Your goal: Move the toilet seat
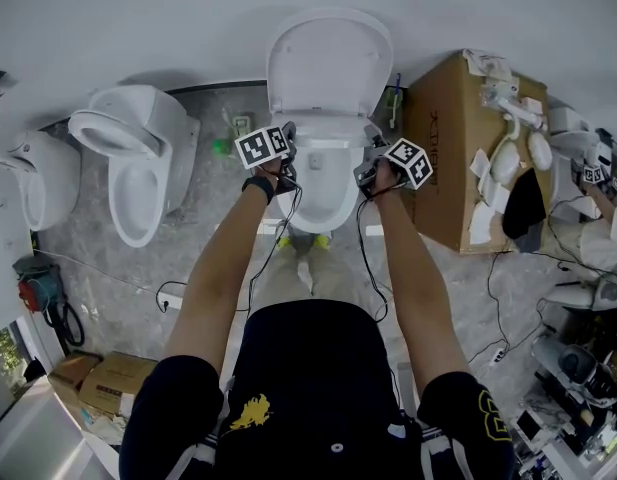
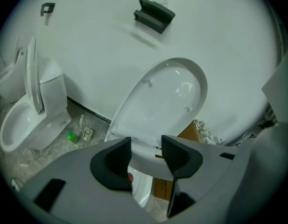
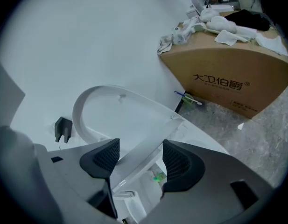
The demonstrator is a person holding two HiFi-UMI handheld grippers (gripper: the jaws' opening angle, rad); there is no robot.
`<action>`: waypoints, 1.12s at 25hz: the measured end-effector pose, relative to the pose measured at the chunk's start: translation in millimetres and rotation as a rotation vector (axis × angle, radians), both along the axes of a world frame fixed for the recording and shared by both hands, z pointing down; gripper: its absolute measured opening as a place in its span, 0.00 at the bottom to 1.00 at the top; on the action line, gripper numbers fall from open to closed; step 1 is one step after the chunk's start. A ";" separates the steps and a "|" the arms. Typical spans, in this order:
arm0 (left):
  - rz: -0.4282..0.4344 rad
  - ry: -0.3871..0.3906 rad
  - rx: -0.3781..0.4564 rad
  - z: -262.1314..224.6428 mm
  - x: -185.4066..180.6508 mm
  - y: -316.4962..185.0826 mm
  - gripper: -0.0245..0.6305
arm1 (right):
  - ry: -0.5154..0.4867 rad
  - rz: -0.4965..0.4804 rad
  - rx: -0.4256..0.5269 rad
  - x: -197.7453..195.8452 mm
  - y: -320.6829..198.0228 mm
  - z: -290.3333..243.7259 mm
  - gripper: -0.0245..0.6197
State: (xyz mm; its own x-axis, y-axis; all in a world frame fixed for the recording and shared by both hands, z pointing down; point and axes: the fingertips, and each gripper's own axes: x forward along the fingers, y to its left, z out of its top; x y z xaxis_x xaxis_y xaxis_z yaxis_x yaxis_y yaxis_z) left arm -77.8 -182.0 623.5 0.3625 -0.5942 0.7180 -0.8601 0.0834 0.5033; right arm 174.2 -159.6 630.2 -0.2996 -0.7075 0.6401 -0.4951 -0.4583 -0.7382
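The white toilet (image 1: 323, 193) stands against the wall, its lid and seat (image 1: 328, 63) raised upright. In the left gripper view the raised lid (image 2: 167, 101) leans on the wall beyond the jaws. My left gripper (image 1: 288, 173) hovers at the bowl's left rear; its jaws (image 2: 146, 143) stand apart with only the toilet's rear deck behind them. At the bowl's right rear is my right gripper (image 1: 368, 173). It (image 3: 140, 146) is open, and the lid's white edge (image 3: 148, 143) runs slantwise through the gap with no pad pressing on it.
A second toilet (image 1: 138, 158) and a third (image 1: 33, 173) stand to the left. A cardboard box (image 1: 468, 148) topped with white parts is close on the right. Cables cross the floor. A green bottle (image 2: 72, 136) lies by the wall, a dark bracket (image 2: 154, 14) above.
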 end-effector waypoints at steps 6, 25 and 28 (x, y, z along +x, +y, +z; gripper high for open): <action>0.139 -0.155 0.213 -15.3 3.8 -19.7 0.13 | -0.027 0.035 0.029 1.2 -14.8 -3.7 0.53; 0.050 -0.191 0.307 -14.6 -18.6 -41.2 0.12 | -0.139 0.150 0.104 3.4 -69.5 -14.8 0.53; 0.048 -0.191 0.311 -14.8 -19.3 -46.0 0.12 | -0.150 0.165 0.110 2.7 -76.7 -16.6 0.52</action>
State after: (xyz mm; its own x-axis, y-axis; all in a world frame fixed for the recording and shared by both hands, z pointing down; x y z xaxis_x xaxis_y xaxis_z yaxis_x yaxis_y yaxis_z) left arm -97.1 -227.9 608.7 0.2721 -0.7805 0.5628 -0.9402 -0.0912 0.3282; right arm 176.9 -236.3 613.6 -0.2598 -0.8175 0.5140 -0.3013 -0.4371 -0.8474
